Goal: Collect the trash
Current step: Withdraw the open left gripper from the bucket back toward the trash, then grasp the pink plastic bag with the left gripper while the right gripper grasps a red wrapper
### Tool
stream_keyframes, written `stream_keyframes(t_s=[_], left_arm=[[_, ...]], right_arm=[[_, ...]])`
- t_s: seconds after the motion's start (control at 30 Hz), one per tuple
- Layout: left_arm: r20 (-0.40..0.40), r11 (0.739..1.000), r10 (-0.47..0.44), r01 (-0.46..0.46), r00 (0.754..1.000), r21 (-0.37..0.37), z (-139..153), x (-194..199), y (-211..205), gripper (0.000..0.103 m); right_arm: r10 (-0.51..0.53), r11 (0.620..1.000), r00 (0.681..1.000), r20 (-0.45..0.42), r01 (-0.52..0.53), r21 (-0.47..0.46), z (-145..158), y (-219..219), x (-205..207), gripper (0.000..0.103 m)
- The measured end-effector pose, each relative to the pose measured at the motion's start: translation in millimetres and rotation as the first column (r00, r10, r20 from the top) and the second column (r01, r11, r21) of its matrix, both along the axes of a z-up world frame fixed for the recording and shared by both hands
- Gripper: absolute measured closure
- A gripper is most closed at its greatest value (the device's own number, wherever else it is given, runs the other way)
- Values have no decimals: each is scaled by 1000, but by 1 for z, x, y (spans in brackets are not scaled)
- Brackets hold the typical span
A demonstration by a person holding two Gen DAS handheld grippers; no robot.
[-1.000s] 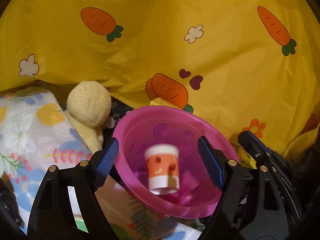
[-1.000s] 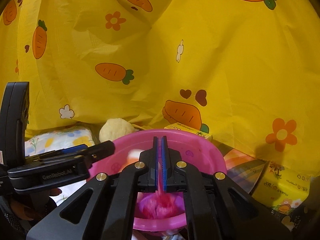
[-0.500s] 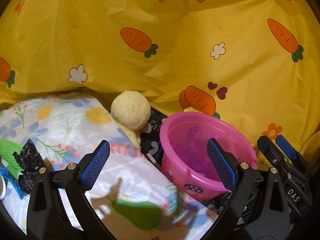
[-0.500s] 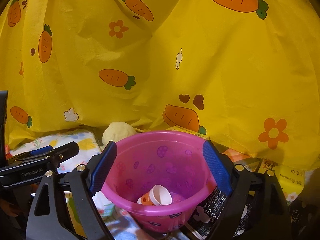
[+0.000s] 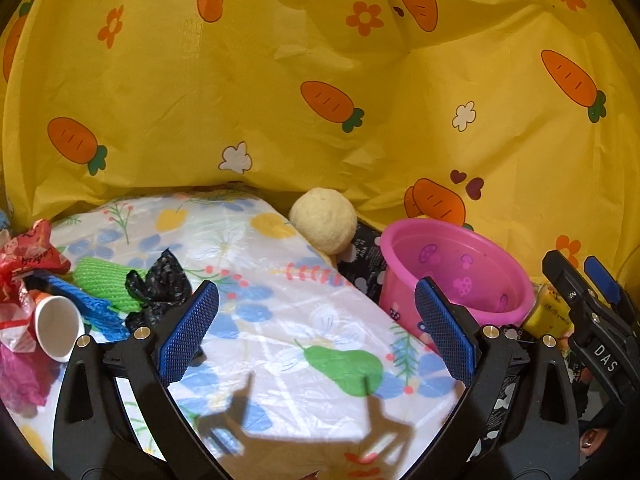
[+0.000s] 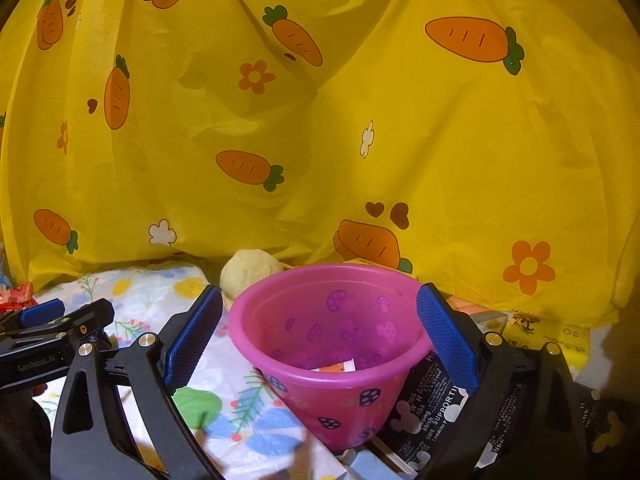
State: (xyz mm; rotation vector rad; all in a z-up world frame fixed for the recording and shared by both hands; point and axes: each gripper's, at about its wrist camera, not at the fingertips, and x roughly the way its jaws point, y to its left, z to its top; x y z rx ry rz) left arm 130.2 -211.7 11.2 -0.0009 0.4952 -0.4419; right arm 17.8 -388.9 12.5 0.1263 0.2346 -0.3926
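Trash pile: far left on floral sheet; red wrapper, paper cup, blue, green and black scraps.
Left gripper: jaws spread wide, holding nothing, above the sheet.
Pink bucket: right of sheet, upright; orange-white item inside.
Right gripper: jaws wide apart, empty, flanking the bucket.

A second ago my right gripper was clamped over the pink bucket; its jaws now stand wide apart, the cup dropped inside. My left gripper has swung leftward off the bucket, bringing a paper cup and green netting into view.
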Motion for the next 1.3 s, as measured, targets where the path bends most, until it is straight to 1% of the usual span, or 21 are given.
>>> stream_keyframes(t_s=[0.17,0.27,0.37,0.47,0.57,0.67,0.77,0.93,1.03,1.13,1.3], left_arm=[[15,999,48,-48,999,2,-1,-18,25,6],[23,996,93,-93,995,6,-2,-27,44,6],[40,987,157,-158,987,12,-3,-36,67,6],[45,967,248,-250,968,40,-6,-39,94,6],[51,940,333,-336,941,52,-11,-42,122,6],[60,906,413,-417,909,67,-14,-44,149,6],[58,878,471,-474,880,61,-18,-48,177,6],[61,833,545,-548,836,78,-26,-54,214,6],[69,800,590,-594,805,90,-30,-57,235,6],[68,762,638,-642,767,85,-32,-59,259,6],[58,696,712,-714,700,74,-34,-61,296,6]], right_arm=[[21,1000,1000,17,-21,7,0,18,-13,9],[50,999,998,26,-50,3,-1,32,-18,9],[88,996,996,30,-87,-3,0,48,-19,9],[127,992,991,29,-127,-4,-1,64,-18,9],[174,985,984,27,-174,0,-3,81,-14,9],[220,975,975,21,-220,-4,-5,101,-9,9],[272,962,962,12,-272,-9,-7,121,-4,9],[357,934,934,-2,-357,-11,-13,156,7,9],[417,909,909,-12,-417,-9,-17,180,15,9],[473,881,881,-20,-473,-14,-19,202,24,9],[573,819,818,-42,-574,-9,-23,242,42,9]])
